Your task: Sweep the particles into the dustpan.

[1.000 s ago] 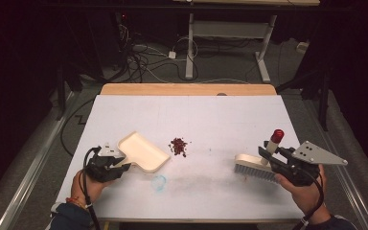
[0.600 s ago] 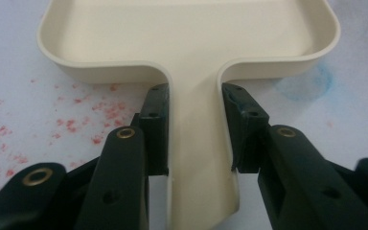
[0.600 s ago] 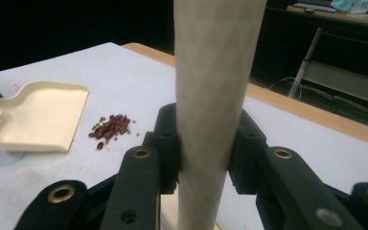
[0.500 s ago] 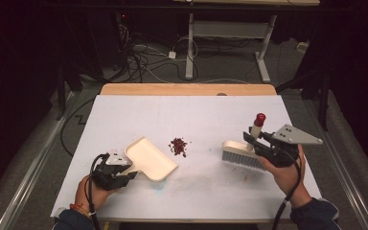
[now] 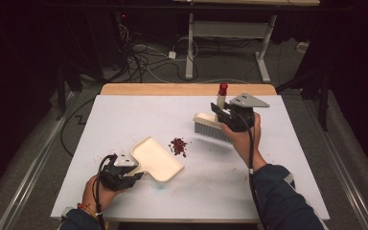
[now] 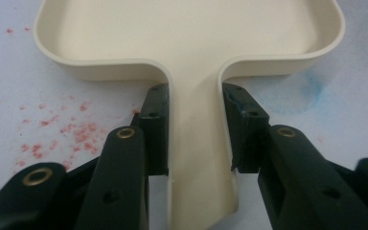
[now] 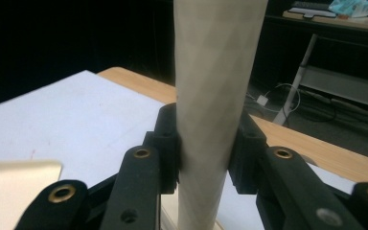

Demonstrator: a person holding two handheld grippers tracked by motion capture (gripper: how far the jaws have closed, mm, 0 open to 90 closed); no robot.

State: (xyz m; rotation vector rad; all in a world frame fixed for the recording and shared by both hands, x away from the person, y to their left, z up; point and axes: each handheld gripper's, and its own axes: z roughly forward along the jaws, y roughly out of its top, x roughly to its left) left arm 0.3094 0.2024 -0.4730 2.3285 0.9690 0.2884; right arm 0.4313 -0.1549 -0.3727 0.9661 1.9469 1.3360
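The room beyond the worktop is dark, with a tangle of black cables on the grey floor [image 5: 153,67] and the white legs of another desk [image 5: 190,48] on the far side of the worktop. The white-covered worktop [image 5: 124,110] with its bare wooden far edge looks smooth and flat, so loose bits should slide across it easily; a faint blue smudge and red dust mark it near the cream plastic dustpan [image 5: 156,159]. That dustpan, taken here as the landmark, lies flat near the front of the worktop, and it reads as a light, stiff, thin-walled tray with a slick surface; its flat handle is the sensible place to hold it, and the left hand-held gripper [image 6: 194,127] is clamped there, one jaw on each edge. Beyond the dustpan and to its right, the cream hand brush with pale grey bristles and a red-tipped handle [image 5: 212,125] hangs above the worktop, bristles down. It looks light, rigid in the round handle and soft in the bristles; the right hand-held gripper [image 7: 203,143] grips that smooth handle, which might twist in the jaws. The small heap of dark red crumbs [image 5: 178,146] sits just off the dustpan's open lip, loose, light and likely to scatter.
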